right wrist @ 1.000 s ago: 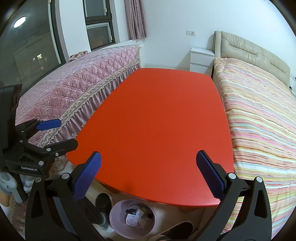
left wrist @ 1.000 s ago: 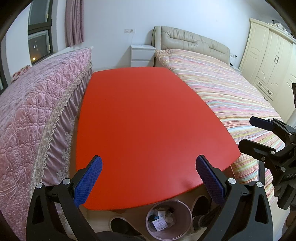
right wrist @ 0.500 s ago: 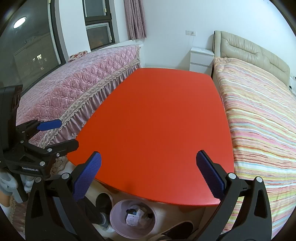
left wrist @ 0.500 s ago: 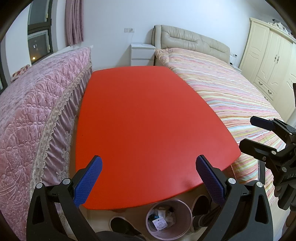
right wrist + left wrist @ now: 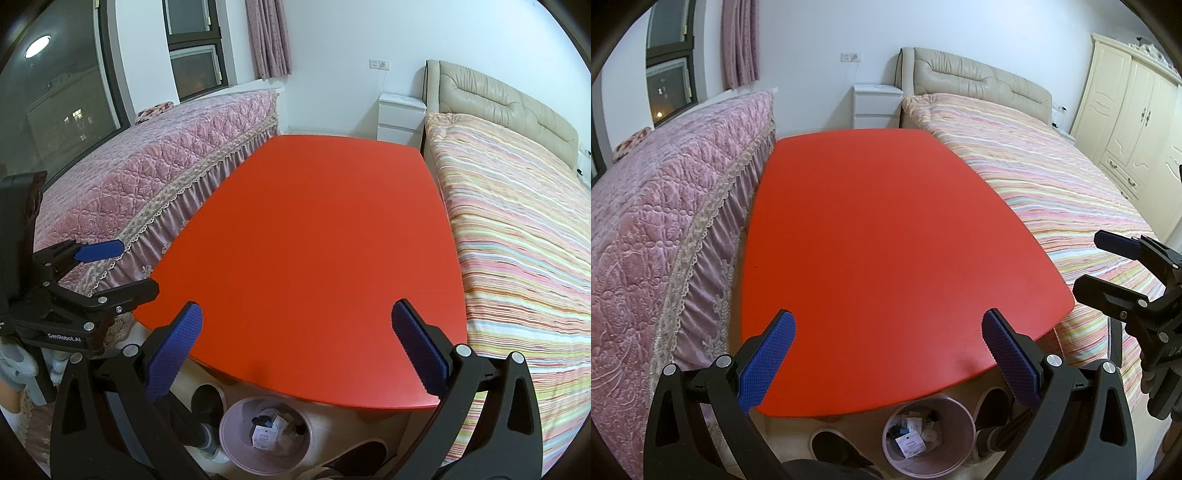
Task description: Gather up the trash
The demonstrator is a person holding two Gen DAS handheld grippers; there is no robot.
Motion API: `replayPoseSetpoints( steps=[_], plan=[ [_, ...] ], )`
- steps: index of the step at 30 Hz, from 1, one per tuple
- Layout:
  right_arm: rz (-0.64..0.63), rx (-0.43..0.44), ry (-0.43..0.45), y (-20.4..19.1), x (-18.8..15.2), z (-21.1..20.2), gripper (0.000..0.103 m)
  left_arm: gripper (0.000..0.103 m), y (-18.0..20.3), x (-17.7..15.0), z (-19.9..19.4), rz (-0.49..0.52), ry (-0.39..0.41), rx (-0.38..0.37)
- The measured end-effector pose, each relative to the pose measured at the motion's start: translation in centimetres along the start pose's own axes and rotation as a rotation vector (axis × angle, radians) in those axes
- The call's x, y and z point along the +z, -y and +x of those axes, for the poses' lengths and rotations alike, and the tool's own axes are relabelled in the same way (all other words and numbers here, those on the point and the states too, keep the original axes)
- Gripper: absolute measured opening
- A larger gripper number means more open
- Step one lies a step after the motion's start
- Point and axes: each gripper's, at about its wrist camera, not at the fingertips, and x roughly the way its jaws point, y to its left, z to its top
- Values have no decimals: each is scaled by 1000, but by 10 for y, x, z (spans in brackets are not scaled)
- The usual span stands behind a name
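L gripper (image 5: 886, 354) jaws spread, empty, held over table (image 5: 886, 221) near edge | R gripper (image 5: 295, 350) same, beside it | trash in bin (image 5: 929, 432) on floor under that edge | tabletop bare, so job prob. done; both idle.

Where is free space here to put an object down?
The whole red table top is bare, bordered by the pink quilted bed and the striped bed. Crowded: under its near edge, the pink bin holds trash, with shoes beside it.
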Motion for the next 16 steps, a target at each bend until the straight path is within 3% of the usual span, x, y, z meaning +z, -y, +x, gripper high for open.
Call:
replayPoseSetpoints(
  steps=[16],
  plan=[
    [7,0,-3,1,-1,1,100,97,3,0,4,21,18,5]
  ],
)
